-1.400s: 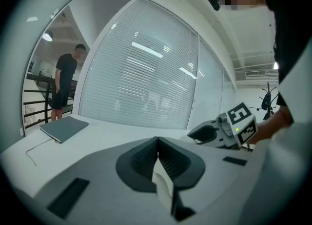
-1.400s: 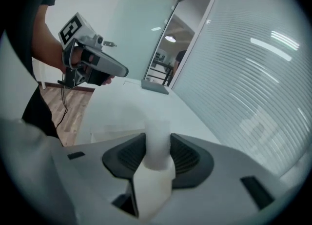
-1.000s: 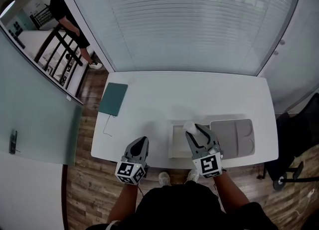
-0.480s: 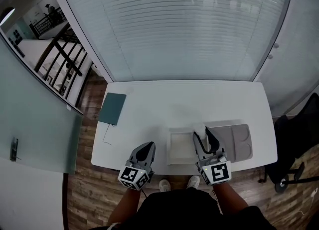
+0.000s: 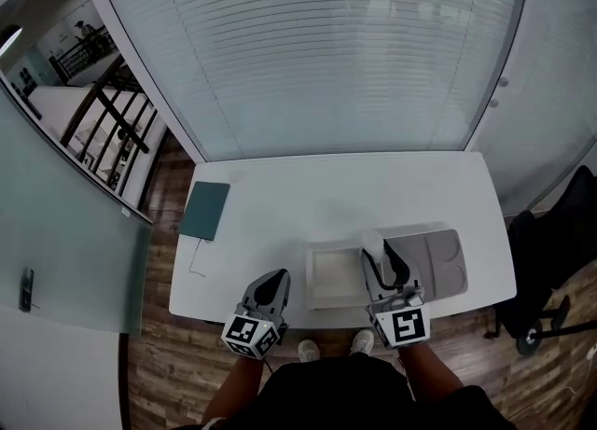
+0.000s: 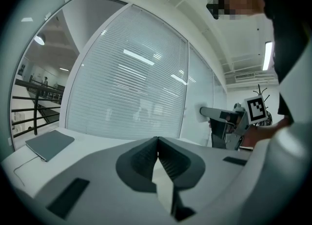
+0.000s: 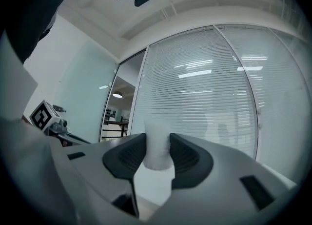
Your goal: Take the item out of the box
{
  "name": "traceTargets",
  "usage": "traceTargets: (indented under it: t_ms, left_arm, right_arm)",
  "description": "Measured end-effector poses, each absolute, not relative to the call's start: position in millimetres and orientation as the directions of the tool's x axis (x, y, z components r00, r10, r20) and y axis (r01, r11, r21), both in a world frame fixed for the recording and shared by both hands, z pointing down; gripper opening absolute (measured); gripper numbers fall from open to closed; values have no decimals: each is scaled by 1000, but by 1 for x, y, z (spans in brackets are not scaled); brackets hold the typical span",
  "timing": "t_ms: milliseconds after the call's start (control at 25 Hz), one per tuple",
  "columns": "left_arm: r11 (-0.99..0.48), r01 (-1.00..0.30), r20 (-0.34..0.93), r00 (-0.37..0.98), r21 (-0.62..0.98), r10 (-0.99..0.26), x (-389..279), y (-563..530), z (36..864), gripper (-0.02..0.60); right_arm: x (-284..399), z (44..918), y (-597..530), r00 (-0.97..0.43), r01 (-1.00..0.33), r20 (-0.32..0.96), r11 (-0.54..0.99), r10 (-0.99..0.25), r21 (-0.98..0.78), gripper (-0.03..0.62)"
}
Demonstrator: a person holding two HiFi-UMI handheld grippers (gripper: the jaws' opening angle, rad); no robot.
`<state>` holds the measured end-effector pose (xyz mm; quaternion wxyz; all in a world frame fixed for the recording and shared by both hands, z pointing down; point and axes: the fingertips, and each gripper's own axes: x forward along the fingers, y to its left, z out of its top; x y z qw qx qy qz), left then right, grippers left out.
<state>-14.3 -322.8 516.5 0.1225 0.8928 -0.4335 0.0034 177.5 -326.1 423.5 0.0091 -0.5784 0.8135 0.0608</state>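
Observation:
An open shallow white box [image 5: 334,276] lies near the table's front edge, its grey lid [image 5: 432,263] folded out to the right. My right gripper [image 5: 377,253] hangs over the box's right side, shut on a small white cylindrical item [image 5: 371,240]. In the right gripper view the white item [image 7: 157,148] stands upright, pinched between both pads [image 7: 130,156]. My left gripper [image 5: 270,281] sits at the table's front edge left of the box, shut and empty; its jaws [image 6: 157,153] meet with nothing between them. From the left gripper view, the right gripper [image 6: 227,119] holds the item [image 6: 202,113] in the air.
A dark green notebook [image 5: 204,210] lies at the table's left edge, with a thin cable [image 5: 195,256] in front of it. A black chair [image 5: 552,274] stands to the right of the white table [image 5: 354,190]. A glass wall with blinds runs behind the table.
The head view has shifted, so the table sits slightly differently in frame. The right gripper keeps the white item in its jaws above the box. The left gripper has hardly moved.

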Motion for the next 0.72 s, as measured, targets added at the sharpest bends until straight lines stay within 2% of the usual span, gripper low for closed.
traceTargets:
  t_ms: [720]
  left_arm:
    - [-594,-773,116,626,223,-771,-10,-320,518,14]
  right_arm:
    - [169,429,-324,-376,-927,-92,374,-922,43,155]
